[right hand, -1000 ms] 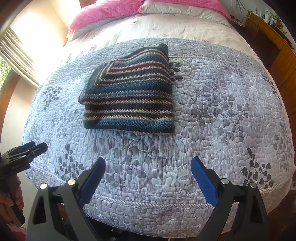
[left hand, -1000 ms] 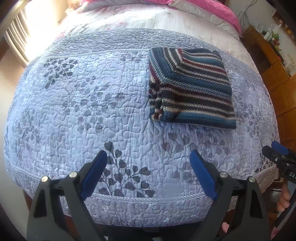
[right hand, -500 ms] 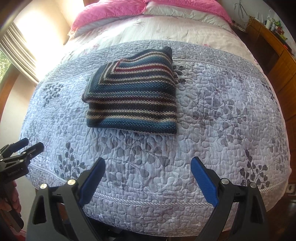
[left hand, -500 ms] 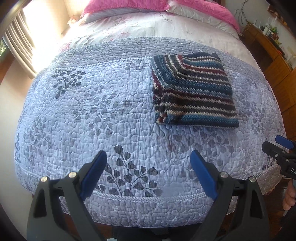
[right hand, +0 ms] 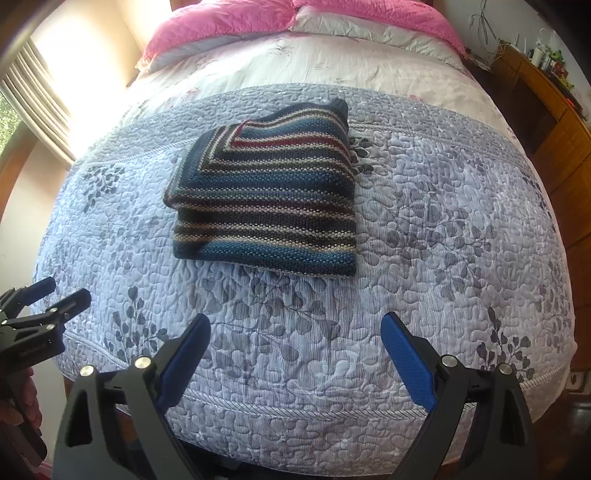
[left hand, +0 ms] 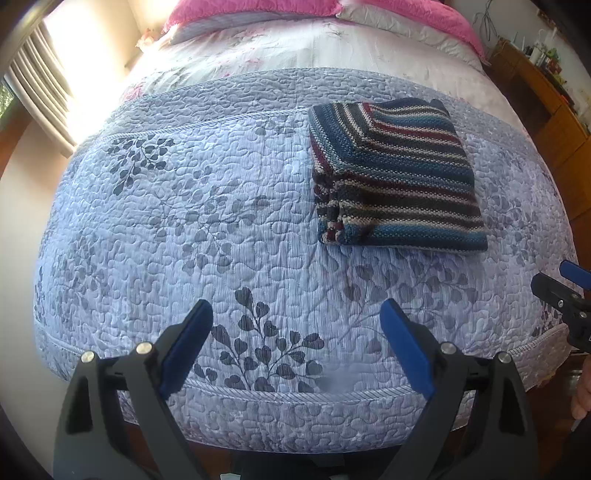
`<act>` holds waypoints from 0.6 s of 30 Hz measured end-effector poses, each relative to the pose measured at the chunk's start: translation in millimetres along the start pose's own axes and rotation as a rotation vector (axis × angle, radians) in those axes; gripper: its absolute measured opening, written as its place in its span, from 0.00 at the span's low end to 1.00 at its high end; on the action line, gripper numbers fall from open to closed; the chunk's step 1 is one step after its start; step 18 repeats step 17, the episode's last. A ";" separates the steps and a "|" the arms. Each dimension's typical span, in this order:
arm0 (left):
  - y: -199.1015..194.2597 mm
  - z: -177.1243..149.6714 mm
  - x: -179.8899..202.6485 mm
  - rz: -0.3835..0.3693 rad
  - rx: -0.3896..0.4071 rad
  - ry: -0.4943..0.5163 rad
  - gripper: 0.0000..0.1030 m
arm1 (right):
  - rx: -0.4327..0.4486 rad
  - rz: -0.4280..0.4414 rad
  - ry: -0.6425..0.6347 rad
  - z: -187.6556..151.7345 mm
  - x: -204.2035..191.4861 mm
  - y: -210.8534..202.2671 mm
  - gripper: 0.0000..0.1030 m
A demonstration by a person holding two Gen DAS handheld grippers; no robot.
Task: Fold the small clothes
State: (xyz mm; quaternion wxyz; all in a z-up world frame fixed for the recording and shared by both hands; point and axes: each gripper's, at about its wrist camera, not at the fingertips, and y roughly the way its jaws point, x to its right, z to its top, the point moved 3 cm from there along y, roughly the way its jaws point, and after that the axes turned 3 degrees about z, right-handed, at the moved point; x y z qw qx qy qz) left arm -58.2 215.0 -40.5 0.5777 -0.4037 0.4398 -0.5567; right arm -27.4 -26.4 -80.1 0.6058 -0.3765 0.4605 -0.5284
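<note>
There is one folded knitted garment with blue, dark red and cream stripes [right hand: 266, 195] on one bed with a lilac quilted cover printed with grey leaves [right hand: 424, 258]. At the head of the bed lie two pink pillows [right hand: 221, 22]. Two hand-held grippers are present, the left hand-held gripper [left hand: 295, 332] and the right hand-held gripper [right hand: 295, 343], each with two blue-padded fingers set wide apart. One wooden cabinet [right hand: 554, 122] stands beside the bed.

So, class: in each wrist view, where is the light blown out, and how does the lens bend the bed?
Left wrist view: the window at upper left is glared white, and the quilt bulges like a dome. Right wrist view: the same glare washes out the upper left; the folded striped knit stays sharp, and the bed's edges curve away.
</note>
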 end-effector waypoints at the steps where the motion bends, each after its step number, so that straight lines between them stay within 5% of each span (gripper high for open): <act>1: 1.0 -0.4 -0.2 0.002 -0.003 0.001 0.89 | 0.001 -0.007 -0.003 -0.3 -0.2 0.4 0.91; 18: 0.3 -0.1 -1.3 0.019 0.002 0.002 0.89 | 0.004 -0.053 0.004 1.6 4.8 3.1 0.92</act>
